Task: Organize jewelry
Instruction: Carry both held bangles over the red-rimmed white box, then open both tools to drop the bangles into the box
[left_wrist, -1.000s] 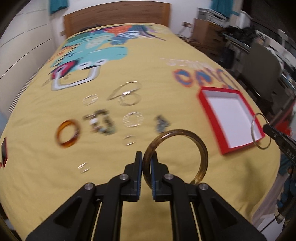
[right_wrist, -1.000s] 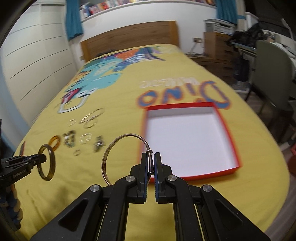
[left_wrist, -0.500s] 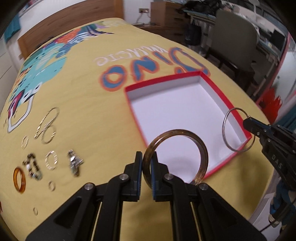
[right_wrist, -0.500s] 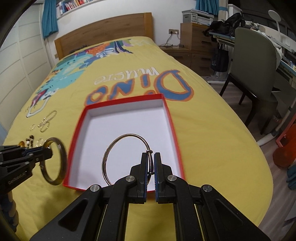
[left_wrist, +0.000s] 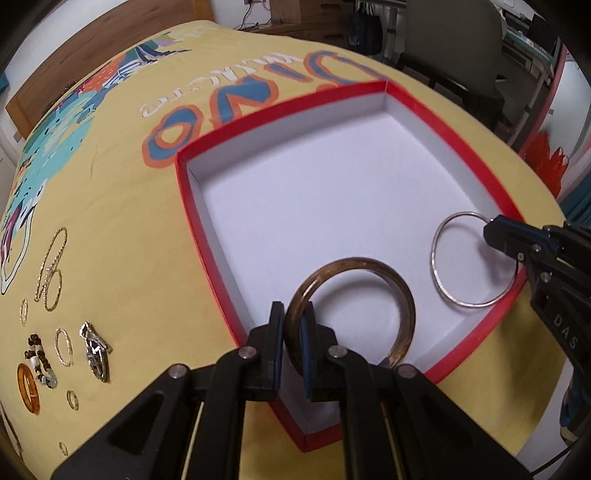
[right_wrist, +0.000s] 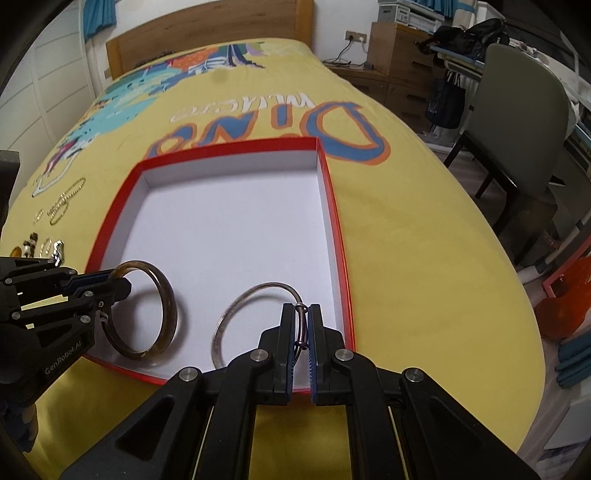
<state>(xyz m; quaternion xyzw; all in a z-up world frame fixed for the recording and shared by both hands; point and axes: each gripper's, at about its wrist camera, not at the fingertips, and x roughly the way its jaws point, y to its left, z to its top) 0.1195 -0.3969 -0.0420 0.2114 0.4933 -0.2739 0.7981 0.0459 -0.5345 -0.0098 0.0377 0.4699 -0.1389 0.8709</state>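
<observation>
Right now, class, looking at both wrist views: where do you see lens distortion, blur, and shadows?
Left wrist view: fisheye bends the red box rim, corners go black, the bedspread print looks slightly smeared, the amber bangle stays sharp. Right wrist view: the same bowing, crisper overall; the bangle and the silver bangle cast soft shadows on the box floor.
</observation>
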